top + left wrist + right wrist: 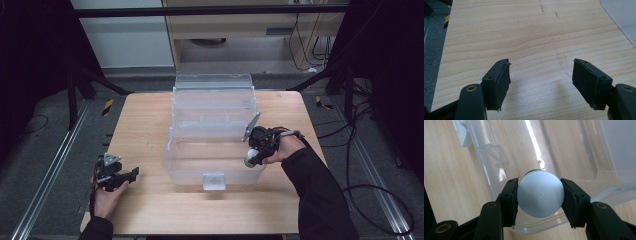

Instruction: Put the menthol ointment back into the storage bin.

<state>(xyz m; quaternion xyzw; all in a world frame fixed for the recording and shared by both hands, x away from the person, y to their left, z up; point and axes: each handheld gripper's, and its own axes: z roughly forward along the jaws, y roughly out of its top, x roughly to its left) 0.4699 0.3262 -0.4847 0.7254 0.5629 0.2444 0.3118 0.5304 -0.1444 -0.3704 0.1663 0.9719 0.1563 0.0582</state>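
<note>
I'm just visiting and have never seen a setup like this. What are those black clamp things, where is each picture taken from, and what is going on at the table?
A person holds a hand-operated two-jaw clamp in each hand. One camera looks down from above; a small camera also rides on each clamp, looking along its jaws. On the wooden table stands a clear plastic bin, lid tipped back. The right gripper is closed on a bottle with a white cap and a hint of green behind it, held over the bin's near right corner. The left gripper rests open above bare table with nothing between its jaws.
</note>
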